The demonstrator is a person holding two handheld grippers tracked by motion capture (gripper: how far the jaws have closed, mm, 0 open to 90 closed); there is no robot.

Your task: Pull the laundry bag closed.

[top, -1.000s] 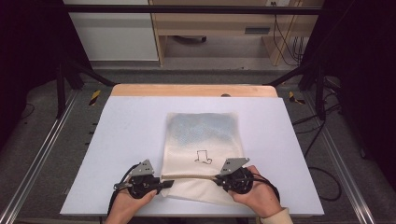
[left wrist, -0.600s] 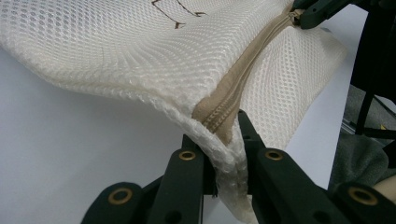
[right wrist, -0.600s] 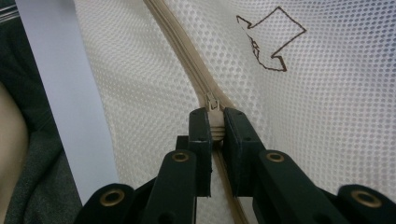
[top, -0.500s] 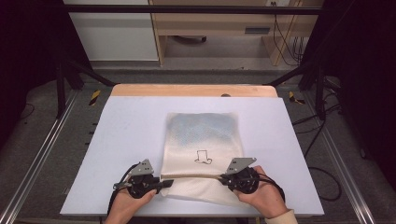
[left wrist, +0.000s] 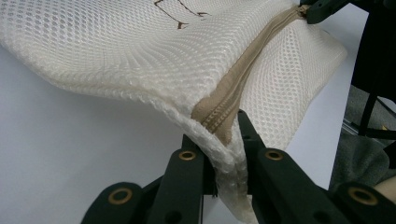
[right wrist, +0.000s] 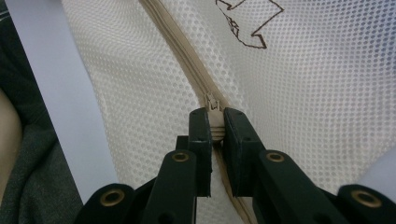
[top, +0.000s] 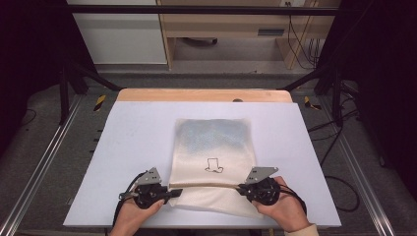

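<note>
I've got a cream mesh laundry bag [top: 212, 152] lying flat on the pale lavender table top [top: 137, 142], near edge toward me, roughly centred. Fabric is honeycomb net, soft and floppy; the far half looks bluish-grey through the mesh, and a small dark outline drawing [top: 214, 165] sits mid-panel. A tan woven zipper [top: 209, 185] runs across the bag close to the near edge, pulled taut between my two tools. Left gripper [top: 173, 192] is clamped on the bag's left corner: in the left gripper view the black jaws pinch the folded mesh and the end of the zipper tape [left wrist: 224, 119], corner lifted off the table, fabric bunched between the pads. Right gripper [top: 241, 187] is closed on the zipper pull: in the right gripper view the small pale slider [right wrist: 213, 103] sits just past the jaw tips with its tab squeezed between them, tape running away diagonally. Jaws are matte black plastic with brass rivets. Table has a wooden strip [top: 201, 95] along its far edge.
</note>
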